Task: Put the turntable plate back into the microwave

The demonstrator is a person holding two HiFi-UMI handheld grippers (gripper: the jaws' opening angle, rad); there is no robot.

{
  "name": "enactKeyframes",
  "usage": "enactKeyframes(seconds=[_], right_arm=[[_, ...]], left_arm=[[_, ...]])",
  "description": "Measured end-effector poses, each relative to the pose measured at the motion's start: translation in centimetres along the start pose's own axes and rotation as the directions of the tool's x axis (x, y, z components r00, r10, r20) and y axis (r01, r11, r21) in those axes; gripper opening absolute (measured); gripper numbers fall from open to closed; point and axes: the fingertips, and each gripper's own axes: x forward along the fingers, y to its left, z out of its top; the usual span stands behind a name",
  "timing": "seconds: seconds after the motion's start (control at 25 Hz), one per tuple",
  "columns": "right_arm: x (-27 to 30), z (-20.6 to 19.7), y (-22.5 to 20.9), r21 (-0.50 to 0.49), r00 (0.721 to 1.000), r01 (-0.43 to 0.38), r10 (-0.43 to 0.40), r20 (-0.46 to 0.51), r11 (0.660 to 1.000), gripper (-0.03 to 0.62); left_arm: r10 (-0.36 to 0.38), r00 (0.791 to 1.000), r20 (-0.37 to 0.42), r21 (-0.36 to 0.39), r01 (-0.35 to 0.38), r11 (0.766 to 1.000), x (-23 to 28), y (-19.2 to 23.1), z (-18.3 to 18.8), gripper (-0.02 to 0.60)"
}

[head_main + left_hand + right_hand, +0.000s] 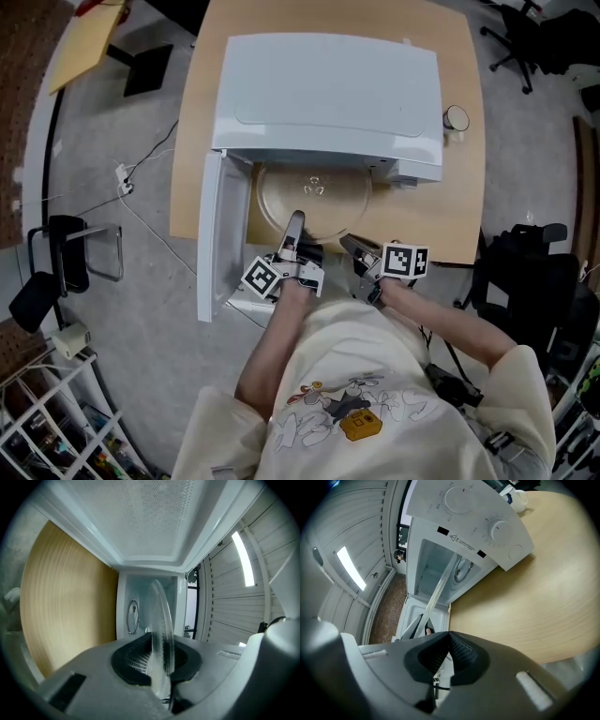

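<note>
While my left gripper [296, 221] is clamped on the near rim of the turntable plate [317, 199], partway inside the open microwave [328, 94] at frame centre, my right gripper [349, 244] is closed on nothing; seating and release are left, I'd say.

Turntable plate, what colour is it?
Clear, see-through; the turntable plate shows best in the head view.
</note>
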Motion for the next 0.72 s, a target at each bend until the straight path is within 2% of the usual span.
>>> enactKeyframes(seconds=[0.4, 0.72], right_arm=[[1.3, -0.5, -0.2, 0.003, 0.999, 0.035, -0.035, -0.032, 0.999, 0.008], [2.8, -0.8, 0.3, -0.009, 0.998, 0.027, -0.028, -0.049, 1.000, 0.007]], left_arm=[[-0.048, 0.995, 0.085, -0.006, 0.049, 0.999, 5.1, 1.4, 2.7, 0.029], [-0.050, 0.997, 0.059, 0.014, 0.049, 0.999, 9.8, 2.1, 4.0, 0.029]])
